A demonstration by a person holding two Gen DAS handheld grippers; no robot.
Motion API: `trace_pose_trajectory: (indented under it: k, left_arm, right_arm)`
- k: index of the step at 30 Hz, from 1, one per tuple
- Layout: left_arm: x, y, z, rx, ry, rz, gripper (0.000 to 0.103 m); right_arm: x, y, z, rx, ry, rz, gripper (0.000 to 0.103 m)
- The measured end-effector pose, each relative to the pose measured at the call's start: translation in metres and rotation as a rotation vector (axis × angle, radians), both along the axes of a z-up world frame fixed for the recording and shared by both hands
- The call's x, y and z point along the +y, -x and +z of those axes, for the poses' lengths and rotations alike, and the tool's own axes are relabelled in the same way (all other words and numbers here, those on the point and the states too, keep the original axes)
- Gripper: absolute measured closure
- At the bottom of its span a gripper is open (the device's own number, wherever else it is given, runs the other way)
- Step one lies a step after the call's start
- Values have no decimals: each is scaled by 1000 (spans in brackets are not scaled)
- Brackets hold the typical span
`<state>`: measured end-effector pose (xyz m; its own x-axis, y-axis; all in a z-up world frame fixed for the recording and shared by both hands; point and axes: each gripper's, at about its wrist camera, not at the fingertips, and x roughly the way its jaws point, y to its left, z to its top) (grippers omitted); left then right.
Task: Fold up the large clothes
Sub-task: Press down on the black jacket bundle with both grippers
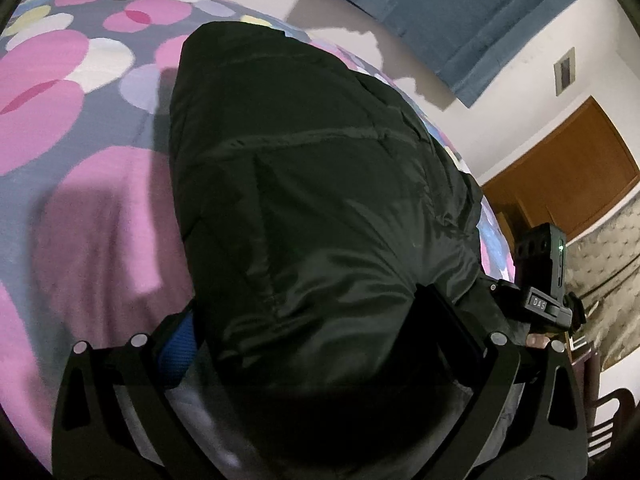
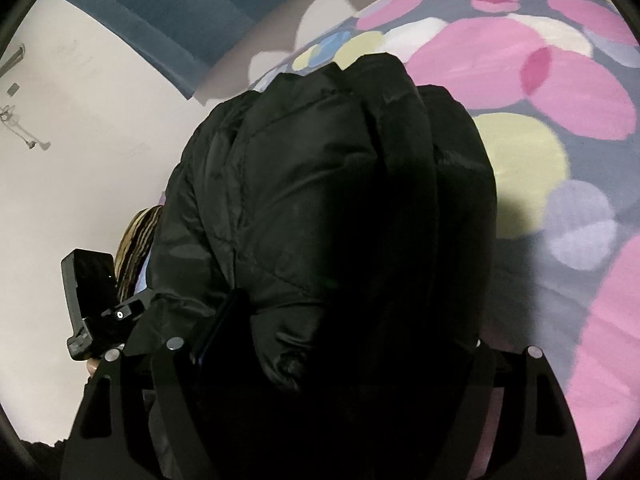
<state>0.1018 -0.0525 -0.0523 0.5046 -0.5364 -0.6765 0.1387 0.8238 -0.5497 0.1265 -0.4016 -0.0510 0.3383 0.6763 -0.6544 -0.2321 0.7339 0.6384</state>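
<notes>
A black puffy jacket (image 1: 320, 184) lies bunched over a bed with a grey cover of pink, white and yellow dots (image 1: 60, 128). My left gripper (image 1: 308, 312) has a thick fold of the jacket filling the gap between its fingers; a blue pad (image 1: 176, 352) shows on the left one. In the right wrist view the same jacket (image 2: 320, 184) fills my right gripper (image 2: 352, 320), whose jaws stand wide around the bulky fabric. Each gripper's housing shows at the edge of the other's view: the right one's (image 1: 548, 280), the left one's (image 2: 92, 300). The fingertips are buried in fabric.
The dotted bed cover (image 2: 560, 92) spreads beyond the jacket. A blue curtain (image 1: 460, 8) hangs behind the bed against a white wall (image 2: 80, 140). A brown wooden door (image 1: 572, 168) and a beige tufted panel (image 1: 608, 264) stand to the right.
</notes>
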Motion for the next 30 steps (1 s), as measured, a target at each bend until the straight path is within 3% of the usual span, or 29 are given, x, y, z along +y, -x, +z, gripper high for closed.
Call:
trace_pose_trajectory:
  k: [15, 30]
  left_arm:
    - [60, 1, 4, 18, -29, 70, 2]
    - [62, -12, 12, 21, -55, 61, 2]
  right_arm:
    - [83, -36, -11, 31, -70, 72, 23]
    - [86, -34, -24, 42, -111, 60, 23]
